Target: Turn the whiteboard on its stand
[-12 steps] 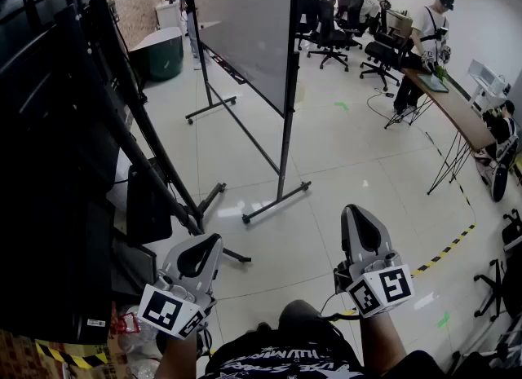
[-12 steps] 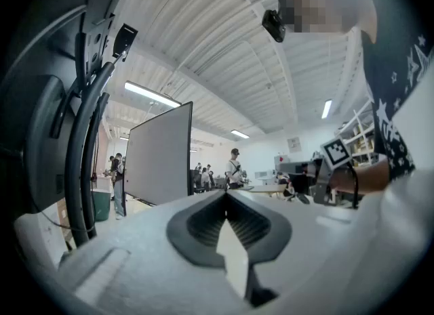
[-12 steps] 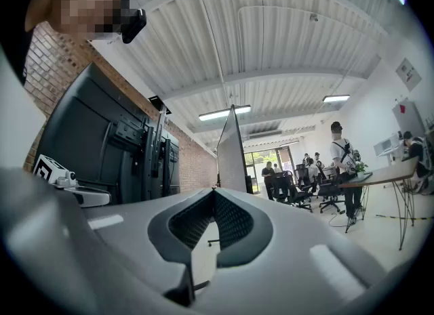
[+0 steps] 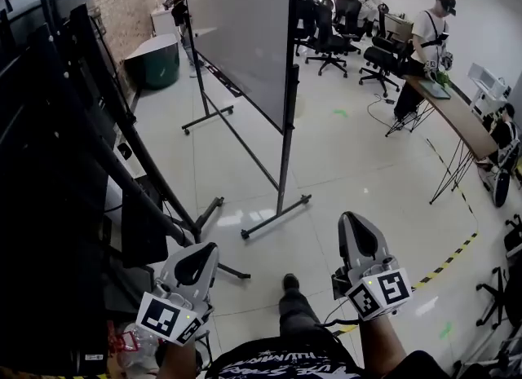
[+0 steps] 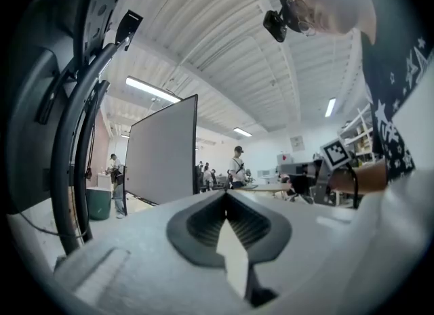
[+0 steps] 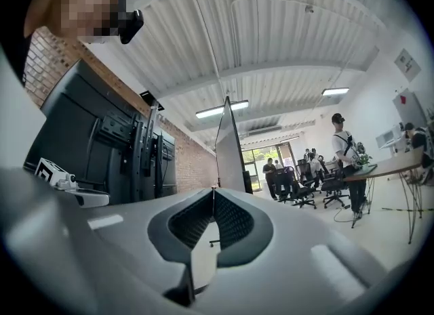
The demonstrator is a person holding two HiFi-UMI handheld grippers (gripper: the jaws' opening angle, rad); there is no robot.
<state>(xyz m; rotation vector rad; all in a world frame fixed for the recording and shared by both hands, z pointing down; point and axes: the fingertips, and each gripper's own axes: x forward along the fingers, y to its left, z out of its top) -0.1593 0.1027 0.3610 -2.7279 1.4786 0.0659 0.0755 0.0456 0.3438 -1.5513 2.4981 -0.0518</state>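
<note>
Not started: whiteboard (image 4: 245, 35) stands upright on its stand (image 4: 282, 175) on the floor, far ahead and well apart from left tool (image 4: 210, 248) and right tool (image 4: 349, 219), both pressed together and empty, so approach, grasp and turn all remain.

Grey whiteboard (image 4: 241, 27), black stand (image 4: 285, 157), yellow-black striped floor tape (image 4: 449, 255)

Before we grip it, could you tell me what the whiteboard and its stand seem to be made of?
Whiteboard: smooth, matte grey panel, probably coated board; no glare shows. Stand: slim dark tubes, likely painted metal, given the thin straight legs.
</note>
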